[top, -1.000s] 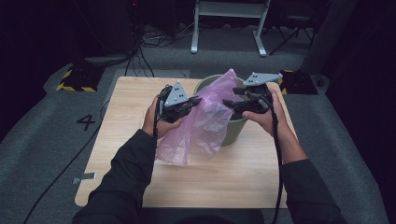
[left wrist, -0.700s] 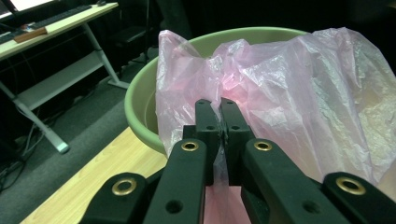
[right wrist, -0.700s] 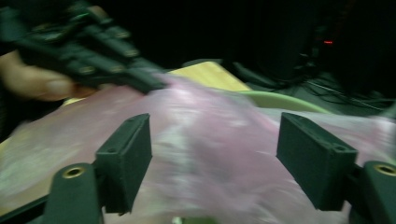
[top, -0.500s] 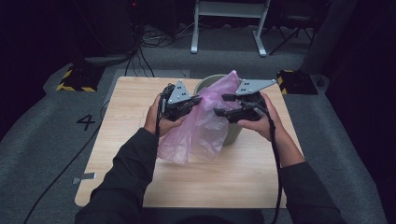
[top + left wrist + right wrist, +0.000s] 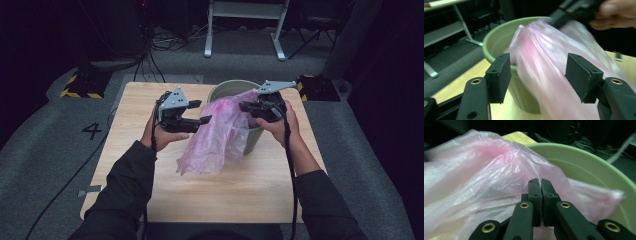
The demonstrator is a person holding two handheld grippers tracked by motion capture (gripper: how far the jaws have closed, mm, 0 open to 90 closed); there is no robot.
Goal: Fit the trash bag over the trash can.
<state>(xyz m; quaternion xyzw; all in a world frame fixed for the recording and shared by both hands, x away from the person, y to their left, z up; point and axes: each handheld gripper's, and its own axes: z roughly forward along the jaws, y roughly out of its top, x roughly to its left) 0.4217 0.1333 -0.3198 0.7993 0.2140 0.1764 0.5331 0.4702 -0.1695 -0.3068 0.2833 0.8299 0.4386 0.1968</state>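
Observation:
A thin pink plastic bag (image 5: 217,135) hangs over the near side of a pale green bin (image 5: 227,90) on the wooden table (image 5: 140,170). My right gripper (image 5: 245,106) is shut on the bag's upper edge at the bin's rim, its jaws pressed together on the film (image 5: 499,177). My left gripper (image 5: 204,113) is held to the left of the bag, open, its jaws wide apart. In the left gripper view the blurred bag (image 5: 546,70) passes between and beyond the jaws, in front of the bin (image 5: 496,42). The bag's lower end rests on the table.
The table stands on grey carpet marked with a 4 (image 5: 93,131). A white metal frame (image 5: 245,30) and cables lie behind it. A black and yellow block (image 5: 77,85) sits at the back left, a dark box (image 5: 317,87) at the back right.
My left gripper has let go of the bag, opened and drawn away to the left. The bag now hangs from the right gripper alone and droops lower.

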